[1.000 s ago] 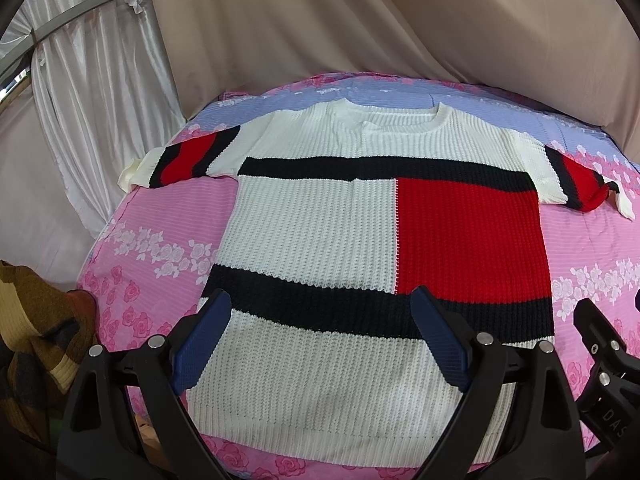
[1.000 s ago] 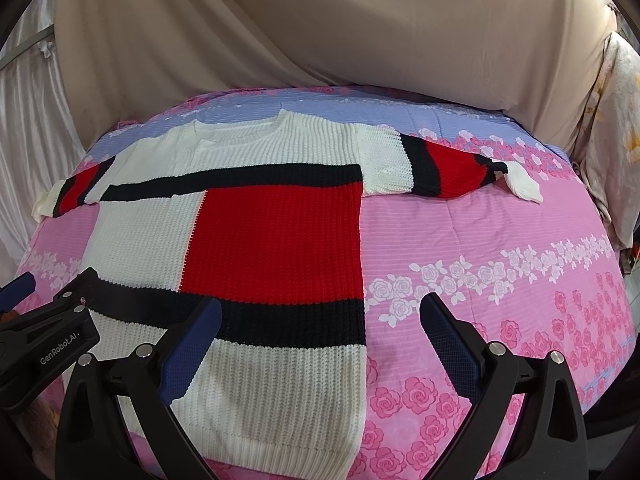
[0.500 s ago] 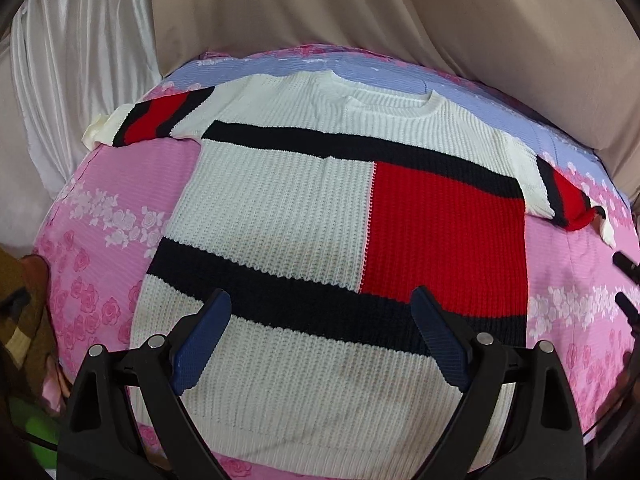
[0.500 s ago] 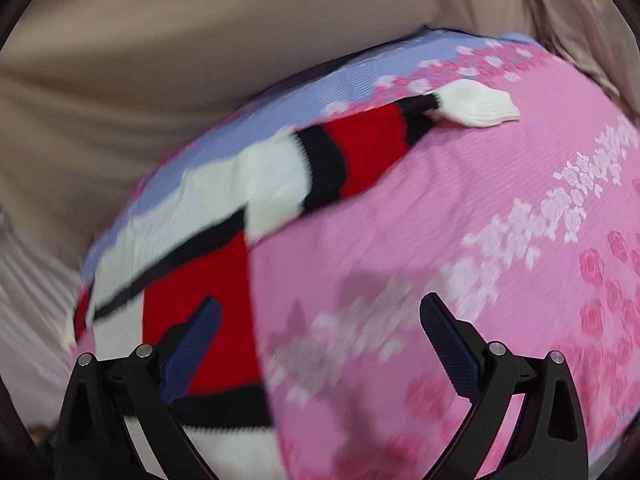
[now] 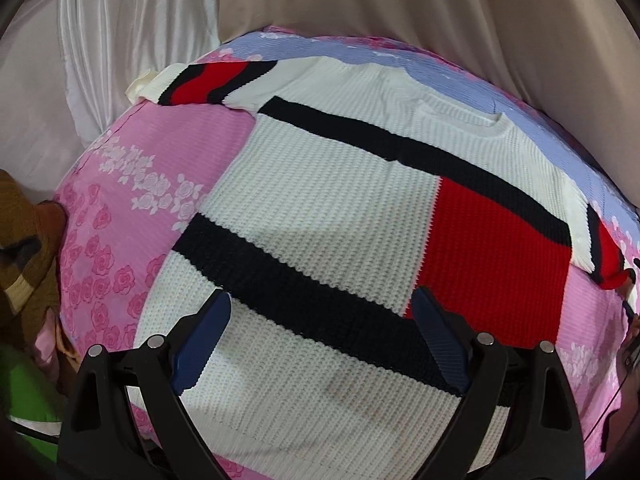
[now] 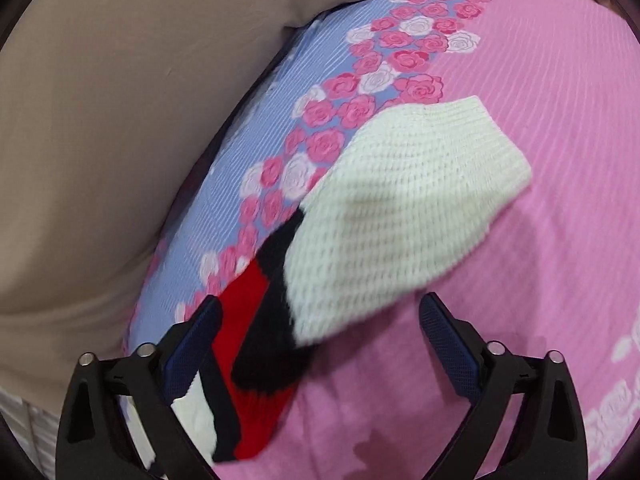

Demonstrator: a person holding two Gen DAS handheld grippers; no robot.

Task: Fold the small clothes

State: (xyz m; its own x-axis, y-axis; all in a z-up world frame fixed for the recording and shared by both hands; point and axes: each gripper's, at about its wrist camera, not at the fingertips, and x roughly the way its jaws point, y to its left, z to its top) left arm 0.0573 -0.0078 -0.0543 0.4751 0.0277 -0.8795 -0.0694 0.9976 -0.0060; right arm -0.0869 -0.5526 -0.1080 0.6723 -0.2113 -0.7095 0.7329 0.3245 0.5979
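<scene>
A knit sweater (image 5: 328, 208), white with black bands and a red block, lies flat on the pink floral sheet (image 5: 132, 200). Its left sleeve (image 5: 200, 80) stretches toward the far left edge. My left gripper (image 5: 322, 312) is open above the lower black band, holding nothing. In the right wrist view the right sleeve's white cuff (image 6: 404, 216) lies on the sheet with its black and red stripes behind it. My right gripper (image 6: 320, 316) is open, close over the sleeve where cuff meets black stripe, its jaws on either side.
Beige drapes (image 5: 400, 8) hang behind the bed, with a white satin curtain (image 5: 120, 40) at the left. A brown plaid cloth (image 5: 20, 248) and something green (image 5: 24, 392) lie off the bed's left edge. A blue floral band (image 6: 248, 152) runs along the far side.
My right gripper swung right and moved in close over the right sleeve cuff. My left gripper shifted nearer the sweater's lower half, turning left. Both stayed open.
</scene>
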